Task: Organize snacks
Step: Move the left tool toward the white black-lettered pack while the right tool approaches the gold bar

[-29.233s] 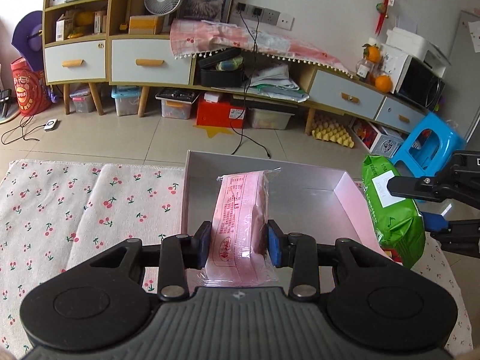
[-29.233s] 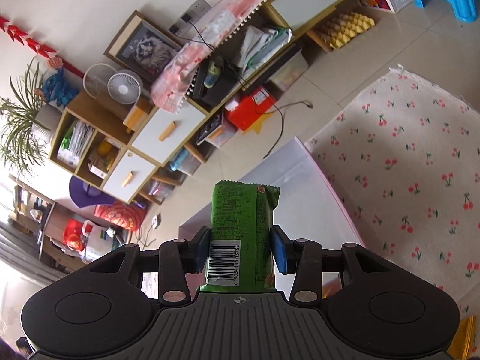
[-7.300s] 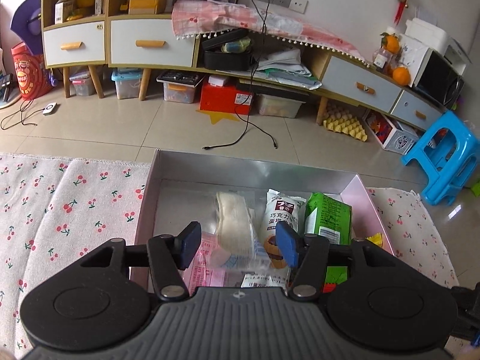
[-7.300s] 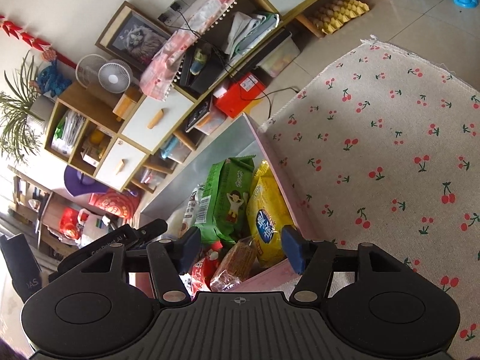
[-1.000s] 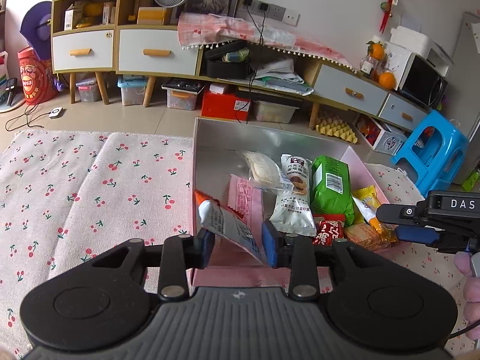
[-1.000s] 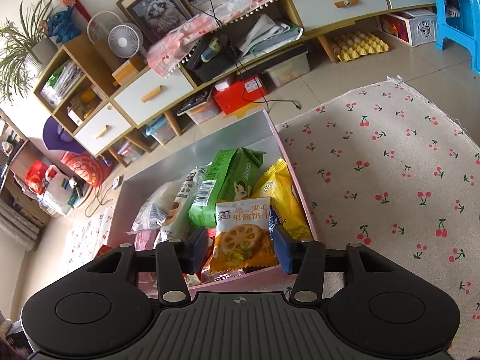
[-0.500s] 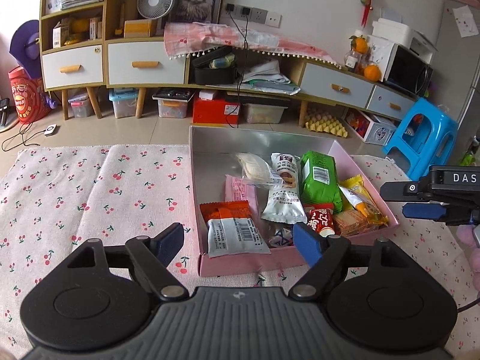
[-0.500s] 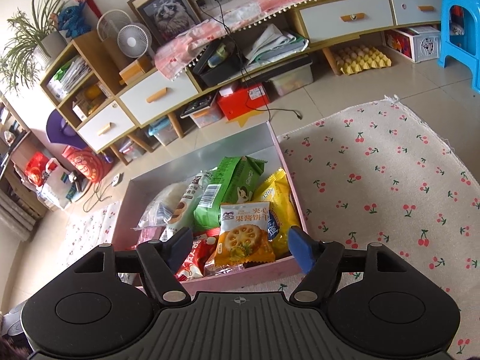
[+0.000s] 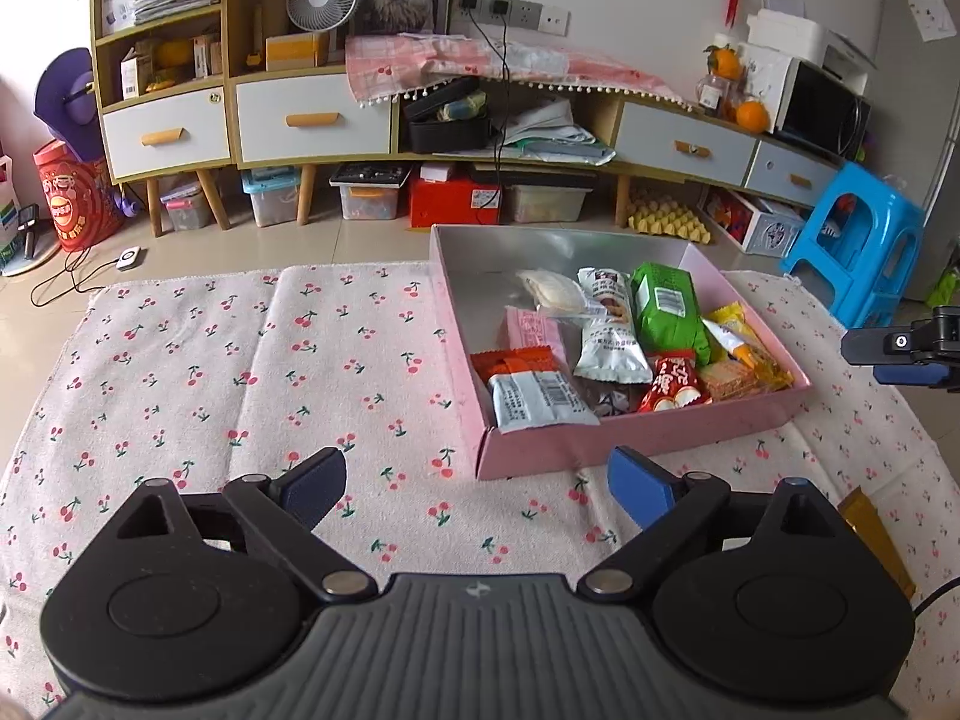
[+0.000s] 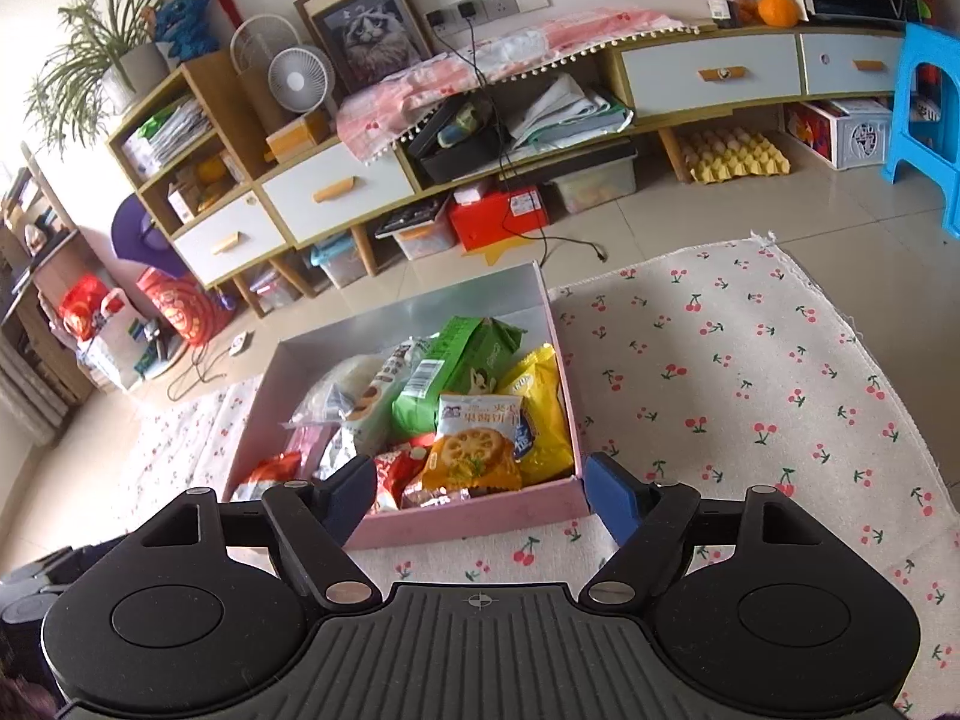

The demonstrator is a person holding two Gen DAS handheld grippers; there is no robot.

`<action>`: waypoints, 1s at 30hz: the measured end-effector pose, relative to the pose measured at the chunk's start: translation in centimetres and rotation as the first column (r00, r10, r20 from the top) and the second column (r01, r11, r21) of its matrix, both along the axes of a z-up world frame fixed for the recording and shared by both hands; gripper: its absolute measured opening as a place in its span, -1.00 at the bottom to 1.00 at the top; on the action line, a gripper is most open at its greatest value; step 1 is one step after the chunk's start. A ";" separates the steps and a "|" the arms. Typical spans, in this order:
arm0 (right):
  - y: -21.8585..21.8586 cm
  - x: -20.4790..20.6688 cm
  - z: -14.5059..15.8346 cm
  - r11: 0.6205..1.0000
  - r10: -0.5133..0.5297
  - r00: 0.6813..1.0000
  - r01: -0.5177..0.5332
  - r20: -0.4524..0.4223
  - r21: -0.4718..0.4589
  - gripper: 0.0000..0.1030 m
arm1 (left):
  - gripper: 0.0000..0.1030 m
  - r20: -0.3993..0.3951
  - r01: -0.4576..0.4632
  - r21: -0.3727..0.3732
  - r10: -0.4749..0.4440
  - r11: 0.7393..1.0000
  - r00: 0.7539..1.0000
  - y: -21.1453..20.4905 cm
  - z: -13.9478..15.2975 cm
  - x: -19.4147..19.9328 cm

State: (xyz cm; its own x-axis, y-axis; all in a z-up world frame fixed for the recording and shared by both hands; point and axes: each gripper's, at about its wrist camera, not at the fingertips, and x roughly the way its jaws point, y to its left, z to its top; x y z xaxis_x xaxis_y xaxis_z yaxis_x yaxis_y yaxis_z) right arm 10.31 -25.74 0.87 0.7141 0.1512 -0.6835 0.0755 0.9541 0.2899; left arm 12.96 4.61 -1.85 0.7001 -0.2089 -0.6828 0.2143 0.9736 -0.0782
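The left claw [image 9: 477, 489] is held spread wide above the cherry-print cloth [image 9: 270, 372]; its jaws have just been opening and nothing is seen between them. The right claw [image 10: 480, 495] is likewise spread, its jaws having just been opening too, with the near wall of the pink box [image 10: 480, 519] seen in the gap but not pinched.

The pink box [image 9: 630, 441] is set on the cloth, just beyond both claws. All the snacks in view are packed inside it. At its near left corner an orange-and-white packet [image 9: 537, 393] is laid with its barcode upward. Beside that a red packet [image 9: 672, 384] and a brown cracker pack [image 9: 729, 378] are found. In the right wrist view a yellow-orange cookie packet [image 10: 474, 447] is laid on top near the front wall, touching a yellow bag [image 10: 540, 414].

Further back a pink pack [image 9: 531, 330], a white pouch [image 9: 609, 342] and a green bag [image 9: 669, 312] are lined up side by side, with a pale clear-wrapped pastry [image 9: 555, 294] behind them.

Beyond the cloth, tiled floor is seen, then a blue stool [image 9: 858, 246] to the right and a long low cabinet [image 9: 312, 120] against the wall.
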 end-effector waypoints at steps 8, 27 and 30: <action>1.2 -2.6 -1.3 0.988 0.093 0.994 -0.100 -0.065 -0.115 0.52 | 0.88 -0.033 0.035 0.063 -0.033 0.997 0.999 1.3 -1.0 -2.0; 7.0 -7.6 -4.6 0.939 0.293 0.930 -0.324 -0.222 -0.114 0.61 | 0.92 -0.059 0.130 0.112 -0.124 0.985 0.991 4.4 -2.8 -6.8; 7.4 -7.9 -5.0 0.936 0.299 0.925 -0.332 -0.233 -0.117 0.61 | 0.93 -0.066 0.154 0.100 -0.148 0.983 0.987 4.6 -3.1 -7.1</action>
State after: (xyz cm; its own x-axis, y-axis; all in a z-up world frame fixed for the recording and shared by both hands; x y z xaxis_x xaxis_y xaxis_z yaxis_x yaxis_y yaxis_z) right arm 2.37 -18.31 -4.10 0.4853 0.2280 -0.8441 -0.1937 0.9695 0.1505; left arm 5.82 9.22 -4.99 0.6242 -0.2342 -0.7453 0.3574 0.9339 0.0059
